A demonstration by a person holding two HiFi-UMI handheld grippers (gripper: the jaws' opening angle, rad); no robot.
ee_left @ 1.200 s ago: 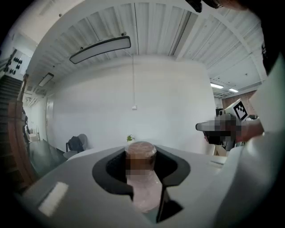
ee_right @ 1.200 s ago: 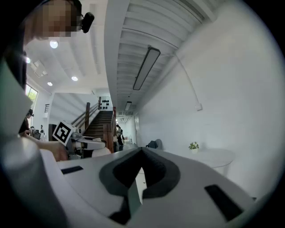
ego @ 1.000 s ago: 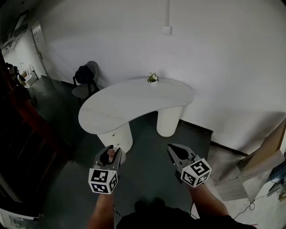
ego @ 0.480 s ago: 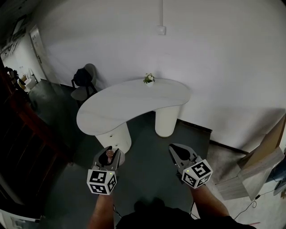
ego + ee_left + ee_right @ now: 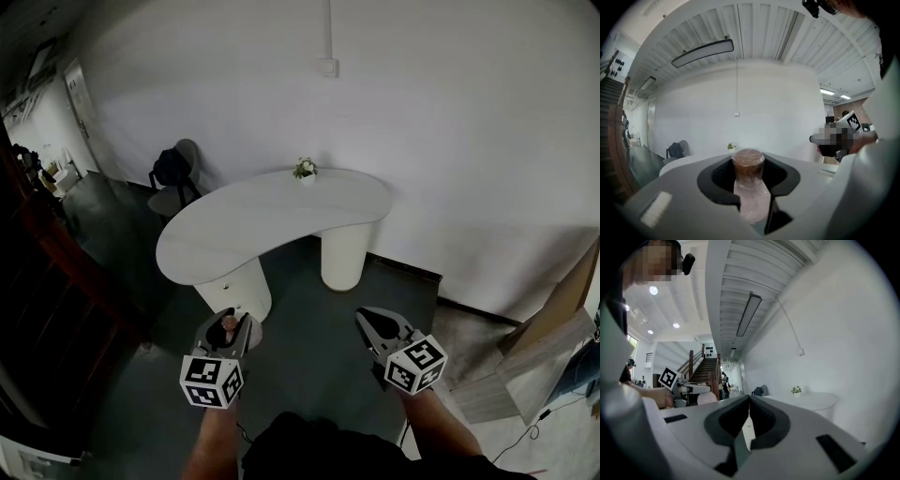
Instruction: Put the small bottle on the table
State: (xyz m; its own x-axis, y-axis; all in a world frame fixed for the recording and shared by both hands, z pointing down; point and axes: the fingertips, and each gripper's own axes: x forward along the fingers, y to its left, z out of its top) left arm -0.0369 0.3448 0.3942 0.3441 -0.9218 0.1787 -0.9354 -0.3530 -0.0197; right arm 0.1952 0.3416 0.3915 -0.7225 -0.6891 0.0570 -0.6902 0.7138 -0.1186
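Bottle: the small clear plastic bottle (image 5: 751,199) with the brown cap is showing a glossy, slightly crinkled skin.
Left gripper: the grey plastic left gripper (image 5: 749,164) is looking matt and smooth; its black pads (image 5: 719,180) are looking dull.
Table: the white kidney-shaped table (image 5: 253,220) is looking smooth, faintly satin.
Floor: the dark grey floor (image 5: 309,305) is looking smooth, with low sheen.
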